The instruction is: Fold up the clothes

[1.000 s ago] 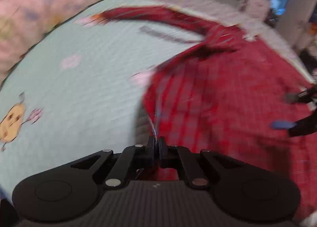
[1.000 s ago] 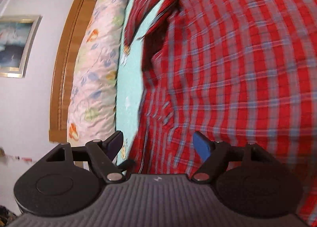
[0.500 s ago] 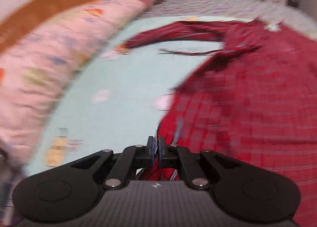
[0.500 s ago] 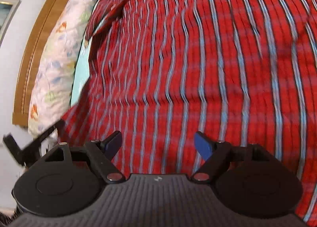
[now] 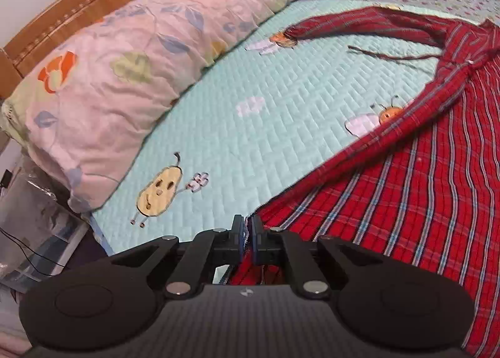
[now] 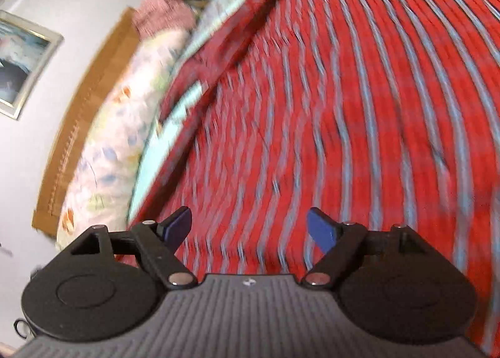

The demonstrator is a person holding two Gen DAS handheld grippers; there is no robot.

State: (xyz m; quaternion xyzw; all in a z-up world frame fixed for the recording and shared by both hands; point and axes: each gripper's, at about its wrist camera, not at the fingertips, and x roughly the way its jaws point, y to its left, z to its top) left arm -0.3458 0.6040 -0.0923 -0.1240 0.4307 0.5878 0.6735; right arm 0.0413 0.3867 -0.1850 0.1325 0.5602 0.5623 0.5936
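Here the left tool [image 5: 247,233] is pressed together on the hem corner of the red plaid shirt [image 5: 422,189], a sliver of the cloth pinched between its blue pads at the near edge of the bed; the fabric runs up and away from the pinch to the right, its folded edge making a long diagonal ridge across the bedspread [image 5: 250,101]. The shirt lies spread on the right half of that pale green quilted bedspread; one sleeve [image 5: 359,25] reaches out to the left at the far end, its cuff resting on a small printed bee, and a thin dark cord [image 5: 393,56] lies on the quilt just beside the sleeve; the collar end is bunched at the far right. A flowered pink duvet [image 5: 131,77] is rolled along the wooden headboard [image 5: 93,5] on the left, apart from the shirt.

The right tool [image 6: 250,226] stands spread wide and has just been opening; nothing is between its blue fingertips [image 6: 322,231], which hang over the striped body of the shirt [image 6: 343,108]; that view is blurred, so whether they touch the cloth cannot be told. A framed picture [image 6: 22,61] hangs on the wall above the headboard.
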